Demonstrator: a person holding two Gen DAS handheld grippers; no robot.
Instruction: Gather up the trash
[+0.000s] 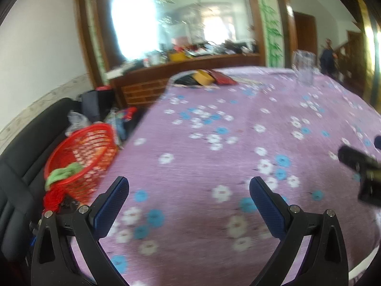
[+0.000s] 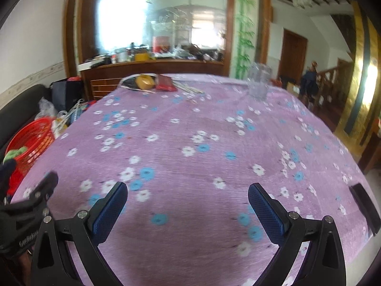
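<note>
A red plastic basket (image 1: pixel 81 157) with a green cloth (image 1: pixel 63 175) on its rim sits on a black seat beside the table's left edge; it also shows as the basket (image 2: pixel 31 140) in the right wrist view. My left gripper (image 1: pixel 189 191) hovers open over the purple flowered tablecloth (image 1: pixel 214 131), nothing between its blue pads. My right gripper (image 2: pixel 188 196) is likewise open and empty over the cloth (image 2: pixel 190 143). At the table's far end lie a yellow tape roll (image 2: pixel 144 82), a red packet (image 2: pixel 164 83) and a dark item (image 1: pixel 185 79).
A clear glass jug (image 2: pixel 258 81) stands far right on the table. A flat black object (image 2: pixel 364 205) lies at the near right edge. A cluttered wooden sideboard (image 2: pixel 152 69) with a mirror is behind. Bags (image 1: pixel 100 102) crowd the seat. A person (image 2: pixel 310 76) stands by the stairs.
</note>
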